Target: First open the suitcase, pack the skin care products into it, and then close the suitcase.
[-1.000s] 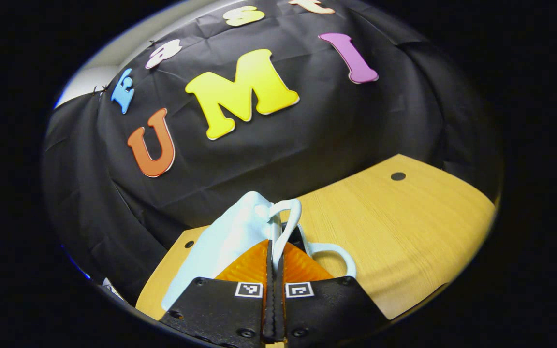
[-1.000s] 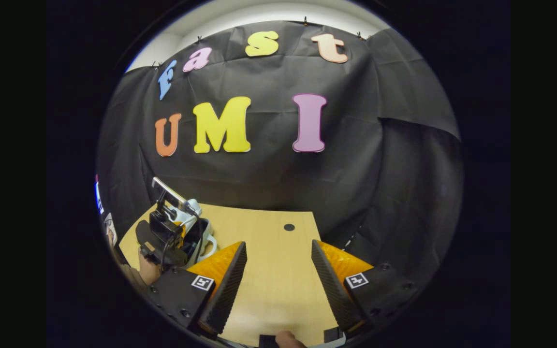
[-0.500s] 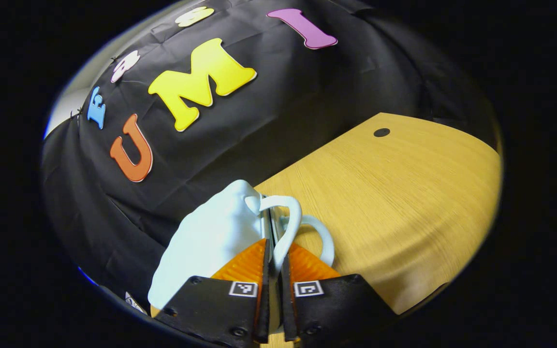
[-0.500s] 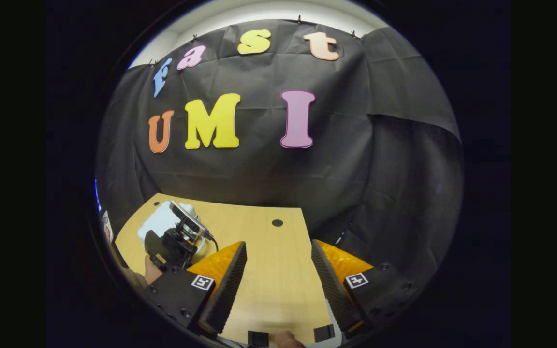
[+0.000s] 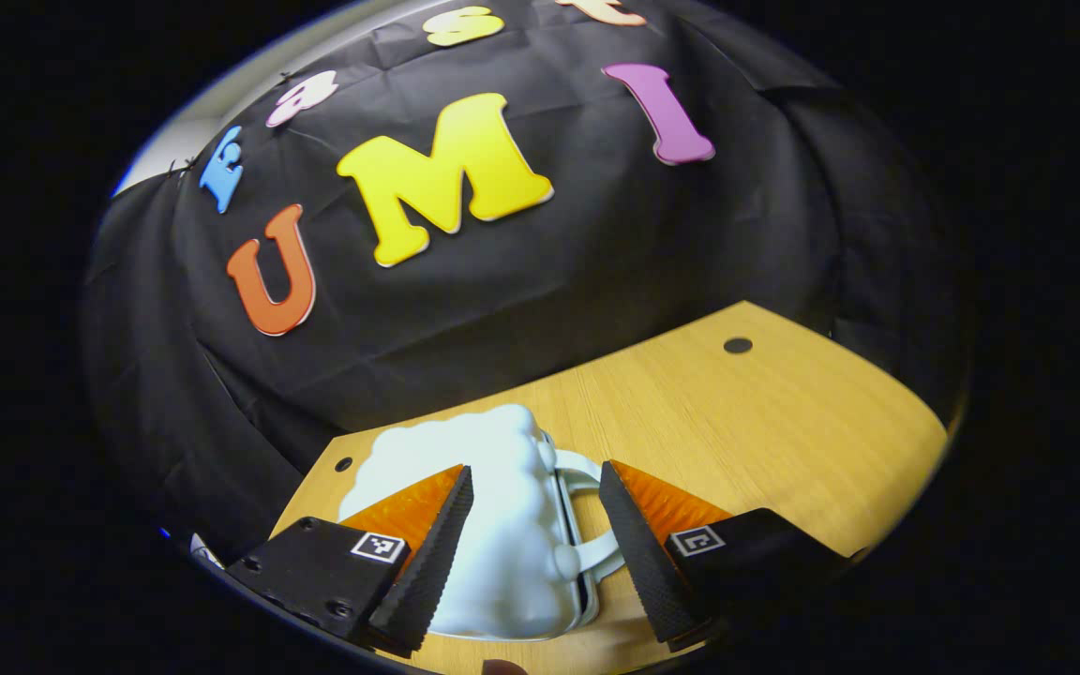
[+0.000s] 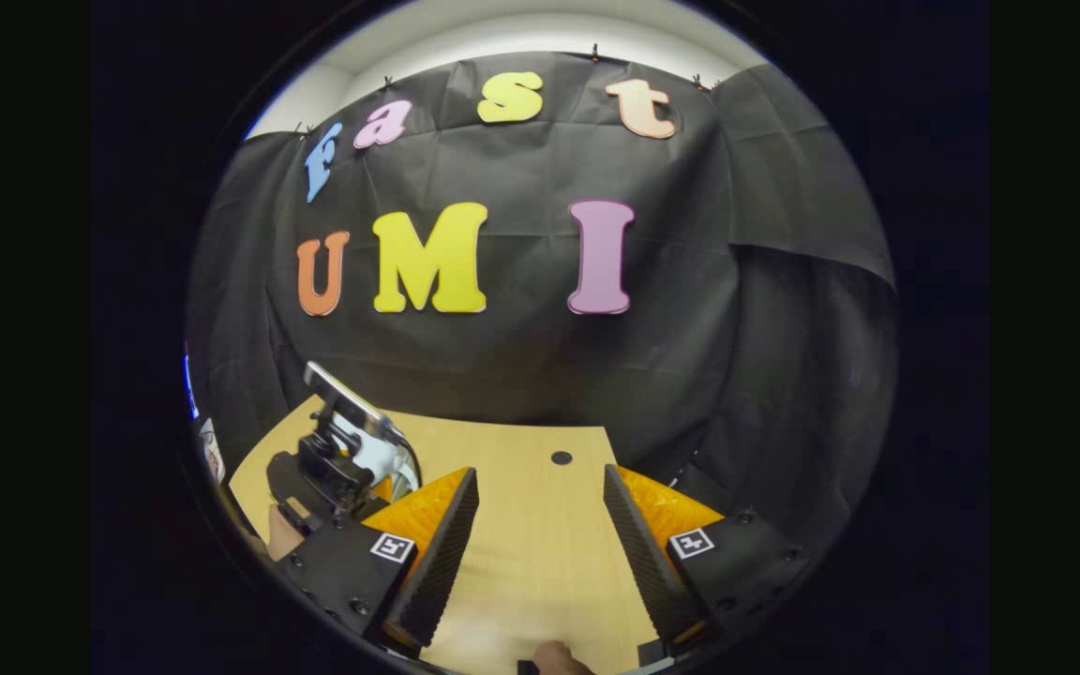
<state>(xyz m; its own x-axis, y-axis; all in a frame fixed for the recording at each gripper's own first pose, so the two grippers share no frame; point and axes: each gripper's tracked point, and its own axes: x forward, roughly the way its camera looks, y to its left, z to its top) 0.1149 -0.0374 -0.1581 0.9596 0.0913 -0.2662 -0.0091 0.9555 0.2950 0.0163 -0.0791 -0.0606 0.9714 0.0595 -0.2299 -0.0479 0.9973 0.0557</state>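
- Left gripper view, largest first: the black cloth wall (image 5: 540, 281) takes up the upper part, hanging behind the far edge of the table.
- Below it lies the light wooden table (image 5: 765, 422), with a small dark round hole (image 5: 738, 345) near its far side and another (image 5: 343, 464) near its left corner.
- On the table sits the pale blue suitcase (image 5: 502, 506), a small bumpy shell lying flat with its lid down; it rests close in, toward the left end of the table.
- The left gripper (image 5: 535, 553) stands with its two fingers spread wide apart, one over the case's left part, the other to the right beyond the handle; neither finger presses on anything.
- The suitcase's looped handle (image 5: 596, 511) sticks out on the right side of the shell, in the gap between the fingers.
- Right gripper view: the right gripper (image 6: 540, 553) also has its fingers wide apart, over bare table wood (image 6: 540, 525), holding nothing.
- Farther off at the left of that view are the left gripper (image 6: 334, 469) and the hand holding it (image 6: 282, 539), with a bit of the pale suitcase (image 6: 385, 459) just past them.
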